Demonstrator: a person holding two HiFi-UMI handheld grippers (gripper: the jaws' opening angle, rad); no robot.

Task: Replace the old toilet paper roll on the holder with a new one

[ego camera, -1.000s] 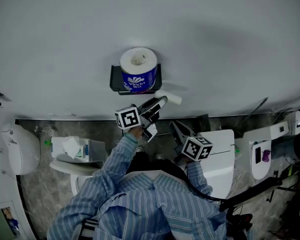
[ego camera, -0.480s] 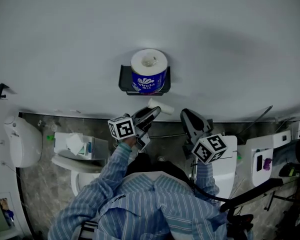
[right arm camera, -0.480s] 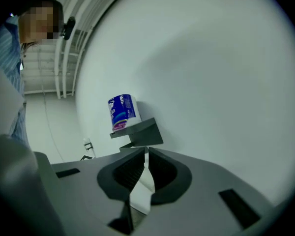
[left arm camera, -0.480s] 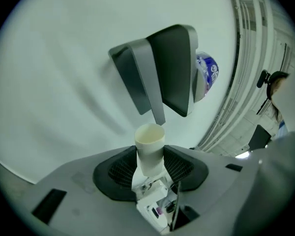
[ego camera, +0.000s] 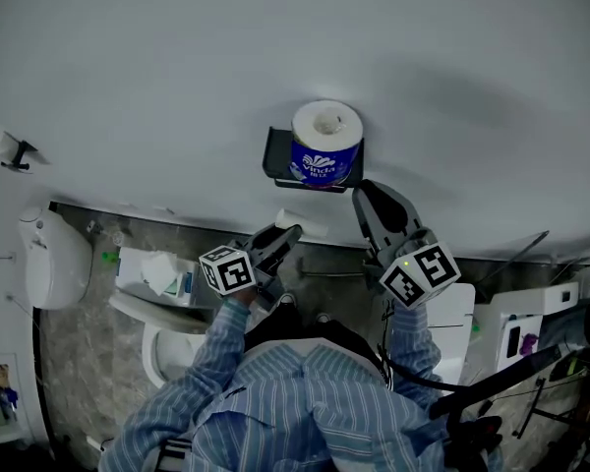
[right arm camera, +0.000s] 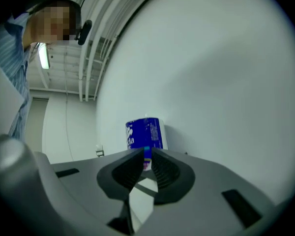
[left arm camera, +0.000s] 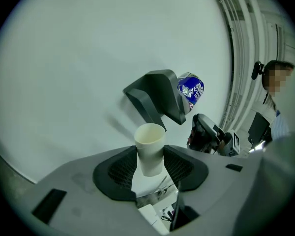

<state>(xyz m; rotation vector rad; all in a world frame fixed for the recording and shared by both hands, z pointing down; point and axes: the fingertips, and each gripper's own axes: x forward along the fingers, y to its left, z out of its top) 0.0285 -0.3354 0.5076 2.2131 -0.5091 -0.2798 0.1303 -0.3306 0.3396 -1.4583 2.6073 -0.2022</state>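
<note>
At five o'clock of the wrapped roll, we should spread the pressed-together jaws of our right gripper wide, with our left gripper clamped on the old tube.

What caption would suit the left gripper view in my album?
Left gripper grips an empty cardboard tube in its jaws, before the dark wall holder bearing a blue-wrapped roll.

Upper centre of the head view, the wrapped roll covers most of the holder. Just below, the left gripper hides part of the cardboard tube. In the left gripper view's centre, the holder blocks most of the wrapped roll. At bottom centre of the right gripper view, the right gripper covers the wrapped roll's foot.
</note>
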